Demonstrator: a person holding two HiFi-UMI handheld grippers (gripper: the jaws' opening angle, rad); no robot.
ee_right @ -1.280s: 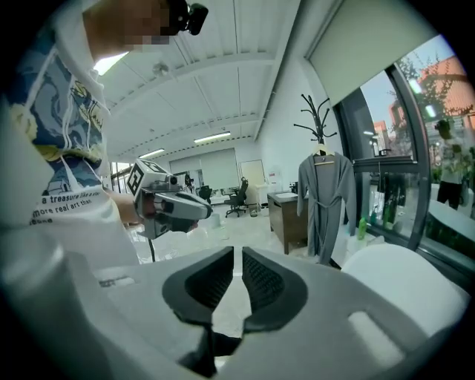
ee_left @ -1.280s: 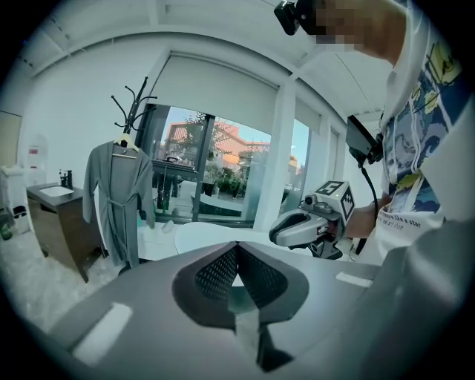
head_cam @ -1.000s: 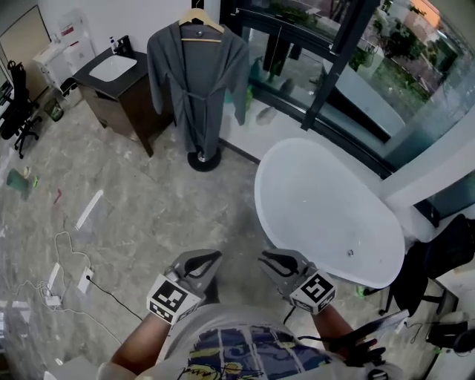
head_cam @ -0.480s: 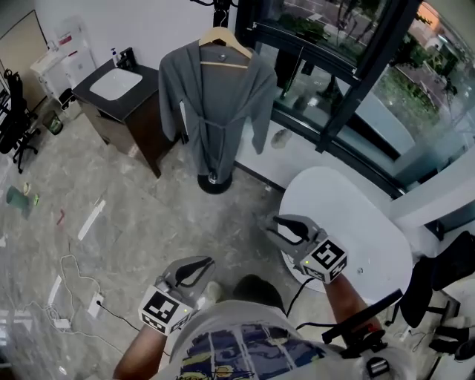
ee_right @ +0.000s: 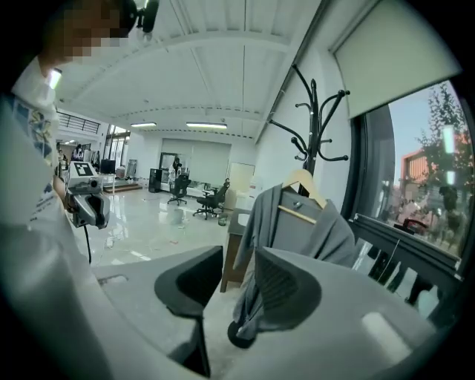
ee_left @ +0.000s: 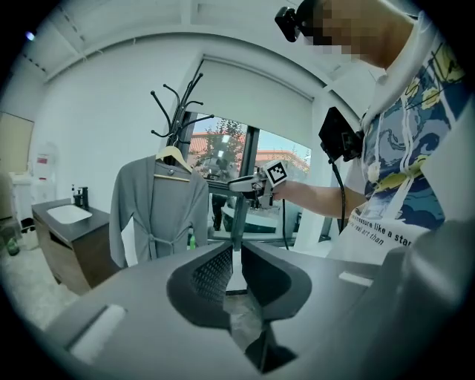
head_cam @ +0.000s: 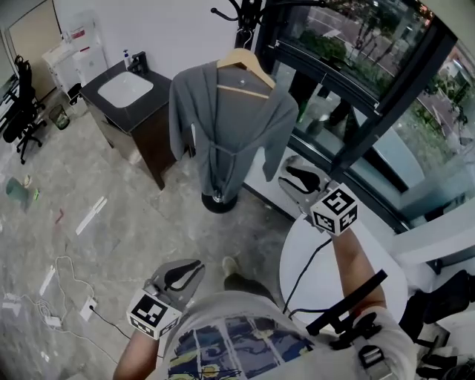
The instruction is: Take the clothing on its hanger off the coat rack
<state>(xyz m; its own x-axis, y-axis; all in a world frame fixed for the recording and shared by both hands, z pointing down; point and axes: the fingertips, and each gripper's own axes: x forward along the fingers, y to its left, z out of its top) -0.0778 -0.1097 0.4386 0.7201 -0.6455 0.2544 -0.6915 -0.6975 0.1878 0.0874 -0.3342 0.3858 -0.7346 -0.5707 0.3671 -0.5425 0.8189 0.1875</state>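
A grey robe (head_cam: 226, 126) hangs on a wooden hanger (head_cam: 245, 68) from the black coat rack (head_cam: 241, 16), whose round base (head_cam: 220, 200) stands on the floor. My right gripper (head_cam: 297, 180) is raised to the right of the robe, apart from it. Its jaws are opening with nothing between them. In the right gripper view the robe (ee_right: 297, 237) and hanger (ee_right: 304, 185) lie beyond the right gripper (ee_right: 239, 260). My left gripper (head_cam: 182, 274) hangs low by my body, its jaws (ee_left: 236, 256) a narrow gap apart and empty.
A dark vanity with a white sink (head_cam: 126, 89) stands left of the rack. A white bathtub (head_cam: 315, 278) lies below my right arm. Black window frames (head_cam: 356, 104) run behind the rack. Cables and a power strip (head_cam: 48, 319) lie on the floor at the left.
The rack and robe have come closer. My right gripper has risen and gone forward toward the robe, its jaws wider apart. The left gripper stays low.
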